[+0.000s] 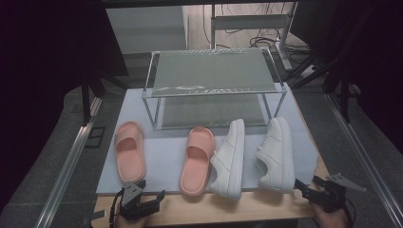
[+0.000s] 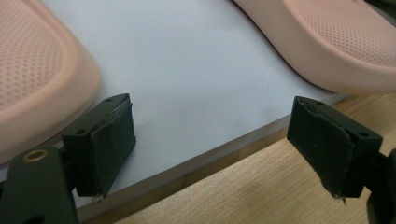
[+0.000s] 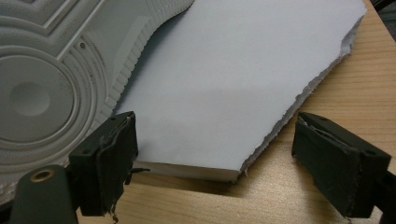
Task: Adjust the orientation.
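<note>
At the lower left of the high view, the left gripper point(image 1: 161, 194) rests near the front edge of the light wooden table point(image 1: 247, 209), its jaws spread wide with nothing between them. Just above it lies the left salmon-pink rubber slide sandal point(image 1: 129, 151) on a pale grey foam board point(image 1: 164, 156); the left gripper view shows this sandal's heel point(image 2: 37, 74) close beside one jaw, apparently not touching. Right of centre sits the second salmon-pink slide sandal point(image 1: 198, 160), and beside it the first white lace-up sneaker point(image 1: 230, 159), the two nearly touching. Further right lies the second white sneaker point(image 1: 277, 154), tipped on its side. Behind them, in the upper middle, stands a clear two-tier acrylic shoe rack point(image 1: 214, 71). At the lower right, the right gripper point(image 1: 300, 185) hovers by the board's corner, jaws likewise wide and empty; its own view shows the sneaker's ribbed sole point(image 3: 51, 88) at the left.
</note>
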A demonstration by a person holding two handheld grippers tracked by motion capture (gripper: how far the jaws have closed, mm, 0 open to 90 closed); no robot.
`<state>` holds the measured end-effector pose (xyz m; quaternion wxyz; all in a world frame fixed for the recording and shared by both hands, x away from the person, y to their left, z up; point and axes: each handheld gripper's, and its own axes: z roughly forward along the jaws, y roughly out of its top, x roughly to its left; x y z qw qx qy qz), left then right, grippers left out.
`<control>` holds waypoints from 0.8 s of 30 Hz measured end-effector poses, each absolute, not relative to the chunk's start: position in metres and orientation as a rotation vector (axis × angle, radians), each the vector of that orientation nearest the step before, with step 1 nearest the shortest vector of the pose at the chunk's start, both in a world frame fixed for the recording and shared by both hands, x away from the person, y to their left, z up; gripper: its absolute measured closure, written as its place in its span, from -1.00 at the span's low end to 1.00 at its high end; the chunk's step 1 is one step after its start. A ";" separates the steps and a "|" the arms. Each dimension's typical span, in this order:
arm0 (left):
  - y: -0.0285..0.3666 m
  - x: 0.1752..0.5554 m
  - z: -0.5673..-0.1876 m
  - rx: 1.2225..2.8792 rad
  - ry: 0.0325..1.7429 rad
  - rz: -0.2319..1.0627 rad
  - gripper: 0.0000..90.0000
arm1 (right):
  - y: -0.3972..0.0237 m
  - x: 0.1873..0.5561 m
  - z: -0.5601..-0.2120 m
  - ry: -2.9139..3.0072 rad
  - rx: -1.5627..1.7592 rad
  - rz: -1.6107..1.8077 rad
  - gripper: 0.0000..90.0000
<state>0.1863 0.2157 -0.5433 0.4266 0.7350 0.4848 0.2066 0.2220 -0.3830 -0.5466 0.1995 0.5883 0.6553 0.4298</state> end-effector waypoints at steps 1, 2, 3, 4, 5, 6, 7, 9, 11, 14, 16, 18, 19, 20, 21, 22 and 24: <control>0.215 0.186 -0.543 1.838 1.211 0.518 -0.67 | -0.383 0.222 -0.547 1.833 1.645 1.200 -0.68; 0.215 0.186 -0.543 1.838 1.211 0.518 -0.67 | -0.383 0.222 -0.547 1.831 1.646 1.203 -0.68; 0.216 0.186 -0.543 1.837 1.212 0.517 -0.67 | -0.383 0.222 -0.547 1.832 1.647 1.204 -0.68; 0.216 0.186 -0.543 1.837 1.212 0.517 -0.67 | -0.383 0.222 -0.547 1.832 1.649 1.205 -0.67; 0.216 0.186 -0.543 1.837 1.212 0.517 -0.67 | -0.383 0.222 -0.547 1.832 1.649 1.205 -0.67; 0.216 0.186 -0.543 1.837 1.212 0.516 -0.67 | -0.383 0.222 -0.547 1.833 1.648 1.208 -0.67; 0.216 0.186 -0.543 1.836 1.212 0.516 -0.67 | -0.383 0.222 -0.547 1.835 1.646 1.207 -0.67; 0.216 0.186 -0.543 1.837 1.212 0.518 -0.67 | -0.383 0.222 -0.547 1.835 1.645 1.207 -0.67; 0.215 0.186 -0.544 1.839 1.212 0.524 -0.67 | -0.383 0.222 -0.547 1.836 1.645 1.208 -0.67; 0.214 0.186 -0.544 1.849 1.212 0.537 -0.67 | -0.384 0.222 -0.547 1.836 1.644 1.209 -0.67; 0.213 0.186 -0.544 1.849 1.213 0.539 -0.66 | -0.384 0.222 -0.547 1.836 1.644 1.209 -0.67; 0.214 0.186 -0.544 1.842 1.216 0.536 -0.66 | -0.384 0.222 -0.547 1.837 1.644 1.210 -0.67; 0.215 0.186 -0.544 1.834 1.218 0.530 -0.65 | -0.384 0.222 -0.547 1.837 1.644 1.212 -0.67; 0.215 0.186 -0.544 1.829 1.218 0.525 -0.64 | -0.384 0.222 -0.547 1.837 1.644 1.212 -0.66; 0.215 0.186 -0.544 1.829 1.218 0.525 -0.64 | -0.384 0.222 -0.547 1.837 1.644 1.212 -0.67; 0.217 0.185 -0.544 1.816 1.221 0.518 -0.62 | -0.384 0.222 -0.547 1.837 1.644 1.211 -0.66; 0.218 0.185 -0.544 1.813 1.220 0.514 -0.61 | -0.384 0.222 -0.547 1.837 1.643 1.211 -0.66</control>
